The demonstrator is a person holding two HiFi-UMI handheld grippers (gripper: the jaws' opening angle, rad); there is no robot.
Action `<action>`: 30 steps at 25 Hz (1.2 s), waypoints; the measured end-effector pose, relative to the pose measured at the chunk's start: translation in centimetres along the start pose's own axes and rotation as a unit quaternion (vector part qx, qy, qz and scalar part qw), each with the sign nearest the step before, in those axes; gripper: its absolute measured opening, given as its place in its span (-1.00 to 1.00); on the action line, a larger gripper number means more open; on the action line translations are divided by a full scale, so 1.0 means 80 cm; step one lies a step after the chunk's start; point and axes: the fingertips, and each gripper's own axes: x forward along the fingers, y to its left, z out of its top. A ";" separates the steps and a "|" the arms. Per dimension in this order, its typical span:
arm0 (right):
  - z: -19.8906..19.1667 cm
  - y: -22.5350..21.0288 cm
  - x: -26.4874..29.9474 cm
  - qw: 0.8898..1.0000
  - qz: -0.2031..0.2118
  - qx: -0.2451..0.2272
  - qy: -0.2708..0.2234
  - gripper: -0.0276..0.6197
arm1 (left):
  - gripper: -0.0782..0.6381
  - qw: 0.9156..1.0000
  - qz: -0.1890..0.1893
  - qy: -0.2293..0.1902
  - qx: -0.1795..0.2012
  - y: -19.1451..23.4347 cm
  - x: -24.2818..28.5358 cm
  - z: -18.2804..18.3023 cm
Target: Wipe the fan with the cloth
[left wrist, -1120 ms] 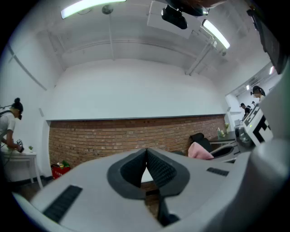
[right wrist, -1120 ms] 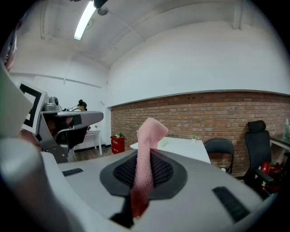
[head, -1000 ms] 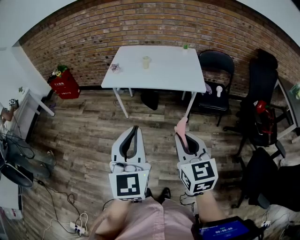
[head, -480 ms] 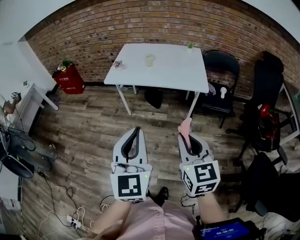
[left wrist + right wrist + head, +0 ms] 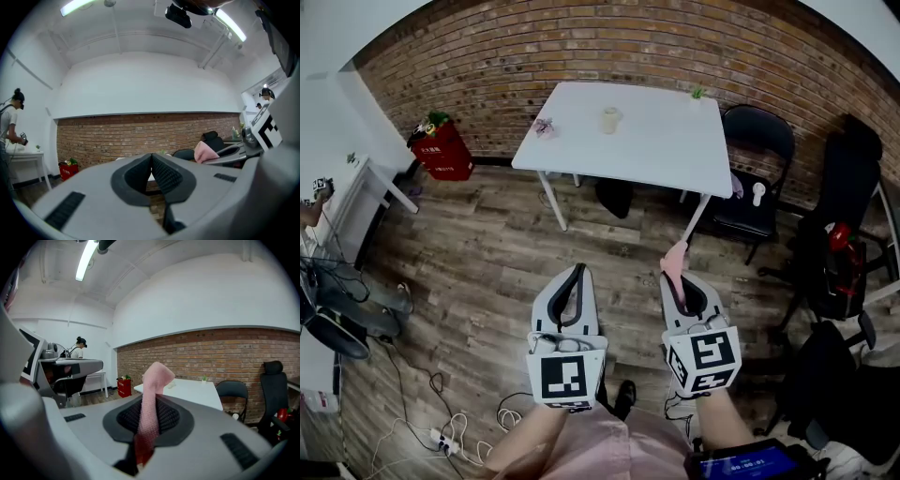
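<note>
My right gripper (image 5: pixel 676 278) is shut on a pink cloth (image 5: pixel 674 261), which sticks up past the jaw tips in the right gripper view (image 5: pixel 153 380). Beside it, my left gripper (image 5: pixel 573 277) is shut with nothing in it; its pads (image 5: pixel 161 171) meet. Both hover over the wooden floor, well short of the white table (image 5: pixel 666 155). A small white object that may be a hand fan (image 5: pixel 757 194) lies on the seat of a black chair (image 5: pixel 759 141) right of the table. A dark round floor fan (image 5: pixel 337 336) stands at the far left.
On the table stand a cup (image 5: pixel 610 119) and a small plant (image 5: pixel 698 94). A red box (image 5: pixel 442 152) sits by the brick wall. Black office chairs (image 5: pixel 844 225) crowd the right side. Cables and a power strip (image 5: pixel 441 436) lie at the lower left. A person (image 5: pixel 10 126) stands at a side desk.
Both grippers have sunk a little in the head view, still shut, the cloth still in the right one. The table and chair have drifted rightward in the picture.
</note>
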 end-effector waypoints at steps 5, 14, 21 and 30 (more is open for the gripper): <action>0.010 -0.016 0.077 1.000 -0.001 0.003 0.003 -0.79 | -0.75 1.000 -0.005 0.005 -0.005 0.041 0.075 -0.018; 0.064 -0.032 0.242 1.000 -0.006 -0.002 0.000 -0.79 | -0.75 1.000 -0.017 0.001 -0.008 0.140 0.219 -0.027; 0.101 -0.053 0.303 1.000 -0.030 -0.006 -0.003 -0.79 | -0.75 0.999 -0.038 -0.002 -0.014 0.174 0.291 -0.016; 0.109 -0.092 0.342 0.999 -0.050 0.006 0.001 -0.79 | -0.75 0.998 -0.058 0.020 -0.024 0.175 0.348 -0.034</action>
